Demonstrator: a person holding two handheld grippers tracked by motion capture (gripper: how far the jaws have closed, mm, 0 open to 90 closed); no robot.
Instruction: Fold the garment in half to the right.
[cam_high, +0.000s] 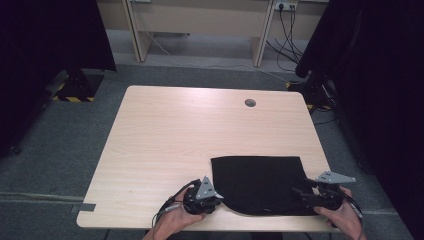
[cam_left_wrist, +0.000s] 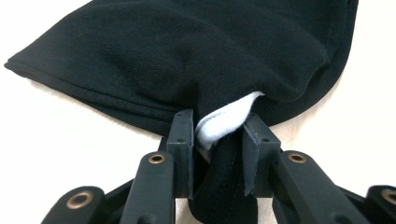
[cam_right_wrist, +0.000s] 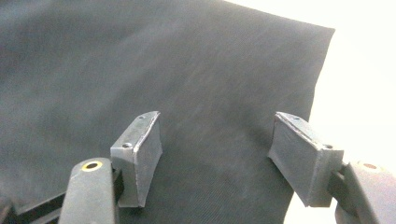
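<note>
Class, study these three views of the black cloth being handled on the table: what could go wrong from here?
1. The left hand-held gripper pinches only a bunched edge of the black cloth; it might slip out.
2. The right hand-held gripper stands open over the cloth, so a pull from the left alone could drag or skew it.

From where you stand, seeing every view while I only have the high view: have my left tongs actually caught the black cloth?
Observer: Yes. In the left gripper view the left tongs are pinched on a bunched fold of the black cloth.
Operator: Anything else caught in that pinch?
Observer: A strip of white fabric shows between the jaws, tucked in the black fold; whether it is a lining or a label I cannot tell.
Operator: And my right tongs?
Observer: In the right gripper view the right tongs stand open, the cloth lying flat between the jaws with neither pad pressing on it.
</note>
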